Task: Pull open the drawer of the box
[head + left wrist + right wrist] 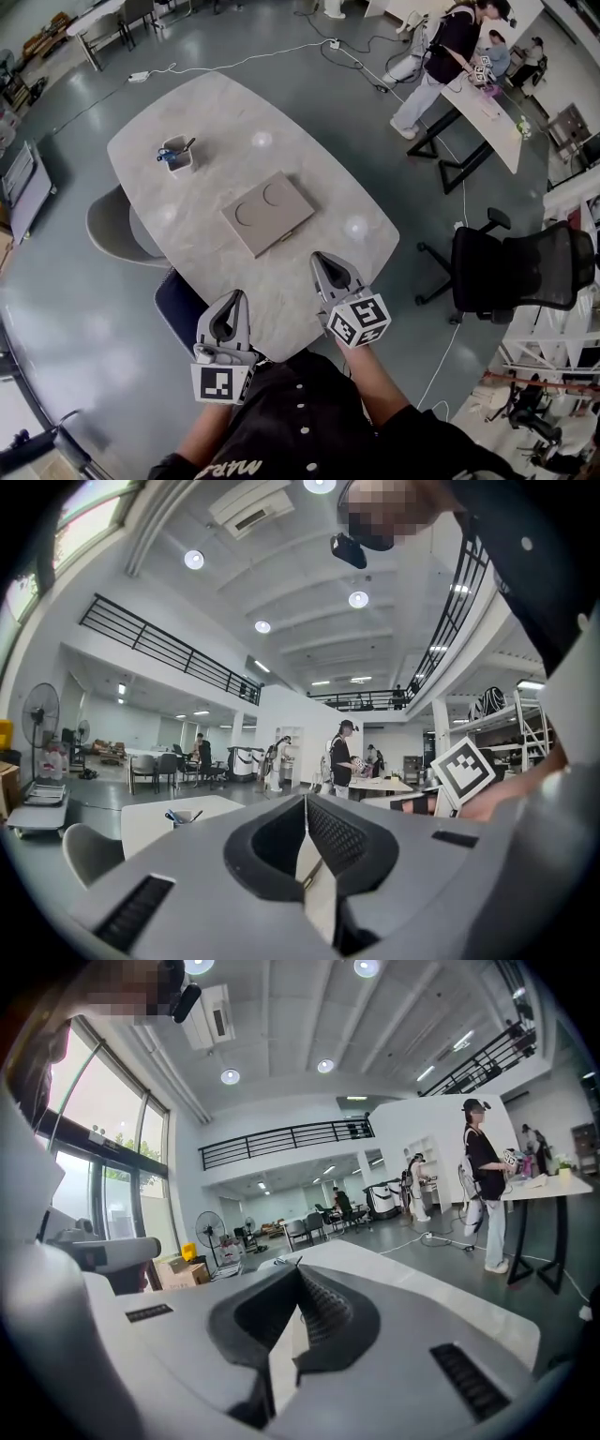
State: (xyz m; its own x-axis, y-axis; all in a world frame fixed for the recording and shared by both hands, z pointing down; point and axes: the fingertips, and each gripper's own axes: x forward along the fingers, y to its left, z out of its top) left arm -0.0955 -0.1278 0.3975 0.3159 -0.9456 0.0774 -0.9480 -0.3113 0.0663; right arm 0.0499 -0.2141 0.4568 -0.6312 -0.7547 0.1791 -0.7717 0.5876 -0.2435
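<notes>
near the box (pixel 267 213), a cup (pixel 178 159) holds pens (pixel 166 157).

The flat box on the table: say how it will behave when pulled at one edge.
The box is low and wide, so it probably won't tip. It lies loose on the smooth table with nothing bracing it, so a pull may well drag the whole box along. It looks stiff, perhaps wood; its weight can't be judged.

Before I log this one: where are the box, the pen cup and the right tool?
box (pixel 272 223): head view, on its top face, just below the two round recesses.
pen cup (pixel 181 163): head view, on its near wall.
right tool (pixel 319 257): head view, at the tips of its closed jaws, over the table edge.
</notes>
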